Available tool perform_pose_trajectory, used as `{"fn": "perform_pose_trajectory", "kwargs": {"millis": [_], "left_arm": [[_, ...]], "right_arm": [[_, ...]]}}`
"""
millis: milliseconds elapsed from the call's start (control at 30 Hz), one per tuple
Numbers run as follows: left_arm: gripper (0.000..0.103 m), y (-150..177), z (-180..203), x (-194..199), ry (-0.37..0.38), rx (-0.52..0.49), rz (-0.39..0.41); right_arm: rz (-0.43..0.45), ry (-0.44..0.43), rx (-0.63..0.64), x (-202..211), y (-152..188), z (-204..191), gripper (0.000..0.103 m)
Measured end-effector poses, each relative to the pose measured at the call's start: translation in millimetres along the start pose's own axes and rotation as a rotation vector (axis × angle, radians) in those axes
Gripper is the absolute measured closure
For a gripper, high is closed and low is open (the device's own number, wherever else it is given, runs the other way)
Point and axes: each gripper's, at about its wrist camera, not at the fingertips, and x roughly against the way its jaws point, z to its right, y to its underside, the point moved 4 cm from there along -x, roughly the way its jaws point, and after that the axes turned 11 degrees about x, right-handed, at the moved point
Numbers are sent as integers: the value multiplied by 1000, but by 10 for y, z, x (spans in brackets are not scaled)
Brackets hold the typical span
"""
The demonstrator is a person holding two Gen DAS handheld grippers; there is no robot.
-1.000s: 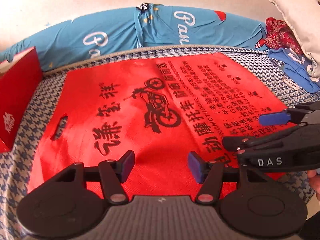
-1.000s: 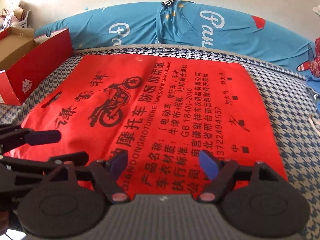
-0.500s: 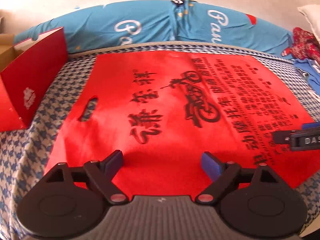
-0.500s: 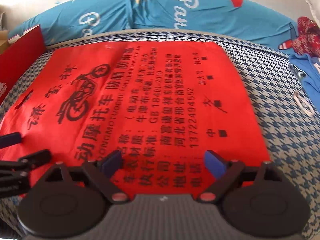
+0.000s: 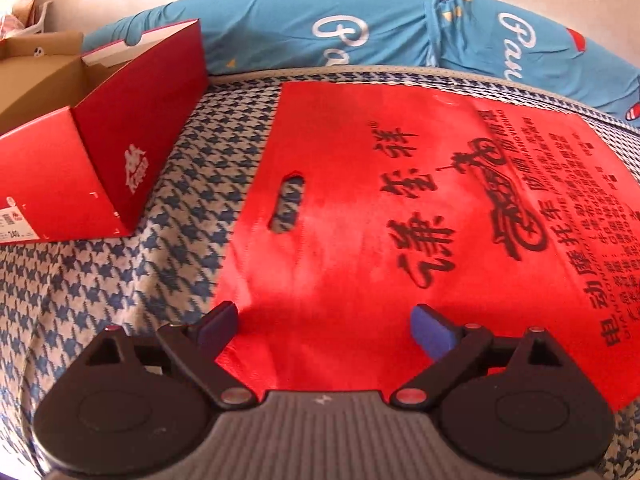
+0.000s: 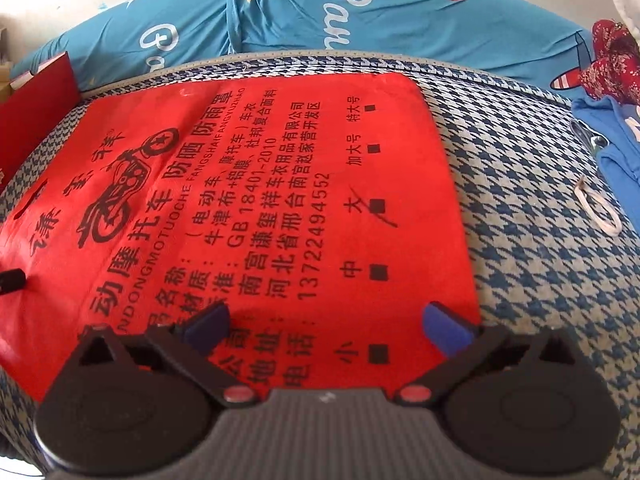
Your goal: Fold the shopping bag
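Note:
A red shopping bag (image 5: 360, 216) with black printed characters and a motorcycle drawing lies flat on a houndstooth-patterned surface (image 5: 120, 272). Its cut-out handle slot (image 5: 286, 208) sits near the bag's left edge. My left gripper (image 5: 326, 330) is open, hovering over the bag's near left corner with nothing between its blue pads. In the right wrist view the same bag (image 6: 280, 200) spreads out flat, and my right gripper (image 6: 328, 326) is open over its near right corner. A dark tip of the left gripper (image 6: 12, 280) shows at the left edge.
An open red cardboard box (image 5: 100, 152) stands left of the bag. A blue cushion with white lettering (image 5: 360, 32) runs along the back. Blue clothing (image 6: 616, 152), a red floral cloth (image 6: 612, 68) and a white loop (image 6: 598, 210) lie to the right.
The two grippers have drawn apart: the left one moved left toward the handle end, the right one moved right toward the bag's right edge. Both stayed open.

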Motion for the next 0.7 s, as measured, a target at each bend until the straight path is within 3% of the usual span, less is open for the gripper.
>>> {"fn": "perform_pose_trajectory", "kwargs": {"millis": [233, 467, 700], "left_arm": [[13, -181, 230, 61, 112, -15, -1], [13, -291, 674, -96, 216, -102, -32], [13, -260, 916, -293, 221, -163, -14]], "right_arm": [[-115, 22, -24, -54, -253, -66, 0], [-38, -48, -68, -120, -410, -95, 0], [8, -89, -95, -219, -560, -106, 0]]}}
